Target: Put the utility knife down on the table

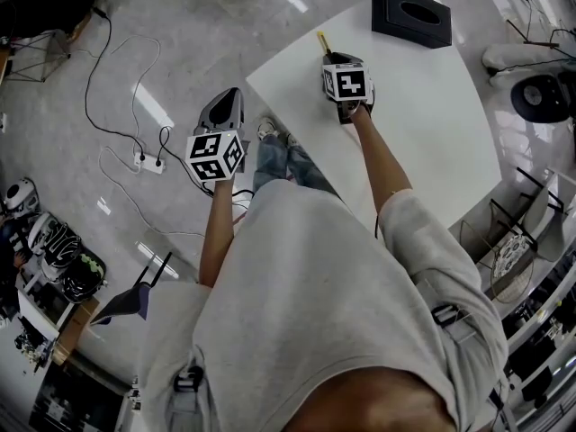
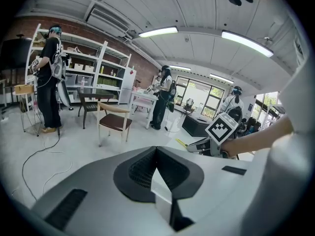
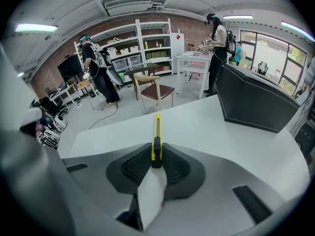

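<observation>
A yellow utility knife [image 3: 156,132] with a black slider is clamped between the jaws of my right gripper [image 3: 156,150], its front end sticking out over the white table [image 3: 206,132]. From the head view, the right gripper [image 1: 333,58] is over the table's near-left part, and the knife's yellow tip [image 1: 321,41] pokes out ahead of it. I cannot tell whether the knife touches the tabletop. My left gripper [image 1: 225,99] hangs over the floor left of the table, jaws together and empty; in its own view the left gripper [image 2: 156,149] faces the room.
A black tissue box [image 1: 412,13] stands at the table's far side, seen as a black box [image 3: 253,102] to the right ahead of the knife. Cables and a power strip [image 1: 148,162] lie on the floor. Chairs, shelves and several people stand further off.
</observation>
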### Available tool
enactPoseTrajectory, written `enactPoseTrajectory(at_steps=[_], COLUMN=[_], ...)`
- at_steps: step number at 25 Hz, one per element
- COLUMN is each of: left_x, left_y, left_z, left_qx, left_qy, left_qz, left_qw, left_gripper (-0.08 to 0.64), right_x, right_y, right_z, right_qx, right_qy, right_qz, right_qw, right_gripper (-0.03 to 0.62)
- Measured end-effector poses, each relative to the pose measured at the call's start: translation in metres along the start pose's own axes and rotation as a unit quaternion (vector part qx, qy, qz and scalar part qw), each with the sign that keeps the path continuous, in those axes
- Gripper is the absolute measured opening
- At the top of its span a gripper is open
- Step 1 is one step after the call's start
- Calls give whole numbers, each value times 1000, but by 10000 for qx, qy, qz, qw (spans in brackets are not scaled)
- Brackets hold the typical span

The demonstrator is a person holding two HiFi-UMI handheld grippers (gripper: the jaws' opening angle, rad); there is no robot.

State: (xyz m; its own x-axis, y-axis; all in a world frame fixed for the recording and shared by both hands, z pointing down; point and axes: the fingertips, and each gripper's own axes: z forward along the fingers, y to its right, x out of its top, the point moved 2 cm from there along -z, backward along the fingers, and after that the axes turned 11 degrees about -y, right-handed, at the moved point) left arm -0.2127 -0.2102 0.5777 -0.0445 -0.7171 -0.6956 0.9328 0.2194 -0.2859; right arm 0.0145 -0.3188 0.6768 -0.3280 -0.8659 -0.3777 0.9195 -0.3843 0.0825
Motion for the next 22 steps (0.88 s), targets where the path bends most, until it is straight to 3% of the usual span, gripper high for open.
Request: enactPoseTrajectory(at_steps=[11,16,22], left_x=[8,10,15], left_y=[7,4,4], left_z=[0,-4,-9], left_qx=[11,41,55], left_qy=[70,104,200], left_qz=[29,37,72], left_qw=[10000,9999,9998], left_gripper=[19,20,20], right_x=[1,0,-4], right_y=[-2,-13,-5], right_z=[1,5,-4], right_qx=[-5,180,105], right_qy=[-93,-122,158], right_qz=[-245,-449,-249], right_qw=[9997,9988,9995], right_gripper=[88,186,192])
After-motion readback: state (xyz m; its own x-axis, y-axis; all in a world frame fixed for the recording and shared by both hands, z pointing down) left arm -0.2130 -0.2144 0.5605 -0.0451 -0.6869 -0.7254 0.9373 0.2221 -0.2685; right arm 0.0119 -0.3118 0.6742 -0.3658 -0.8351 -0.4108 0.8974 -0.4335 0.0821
